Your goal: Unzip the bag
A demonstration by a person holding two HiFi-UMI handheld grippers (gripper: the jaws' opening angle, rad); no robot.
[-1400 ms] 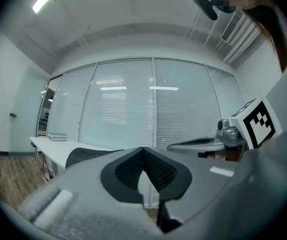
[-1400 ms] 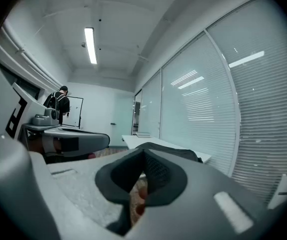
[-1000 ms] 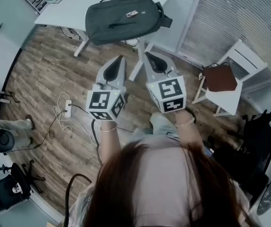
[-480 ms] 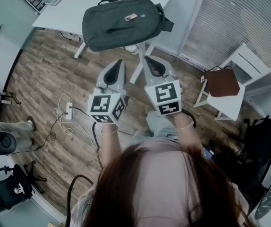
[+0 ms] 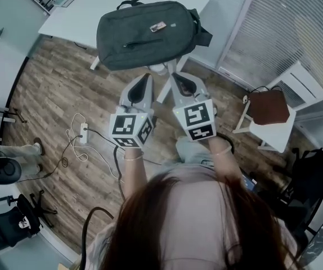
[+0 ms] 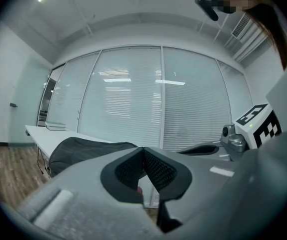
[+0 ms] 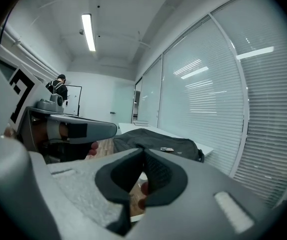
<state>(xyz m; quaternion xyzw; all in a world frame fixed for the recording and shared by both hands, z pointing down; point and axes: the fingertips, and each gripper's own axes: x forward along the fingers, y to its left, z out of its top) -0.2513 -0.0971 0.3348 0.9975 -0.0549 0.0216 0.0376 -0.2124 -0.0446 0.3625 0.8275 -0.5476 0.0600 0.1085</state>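
Head view: shows the bag (image 5: 147, 32) on the table (image 5: 77, 13), apparently zipped, just ahead of left gripper (image 5: 144, 79) and right gripper (image 5: 176, 76), untouched; leaves all the unzipping to do.

Left gripper view: shows jaws pressed together, empty, bag ahead-left.

Right gripper view: shows jaws together on nothing, bag ahead; offers no readable writing on its small tag (image 7: 167, 149).

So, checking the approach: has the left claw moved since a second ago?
Yes: the left claw has moved toward the bag, narrowing the gap between them.

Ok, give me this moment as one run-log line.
phase: before contact | left gripper: shut, empty | right gripper: shut, empty | backpack: on white table, untouched
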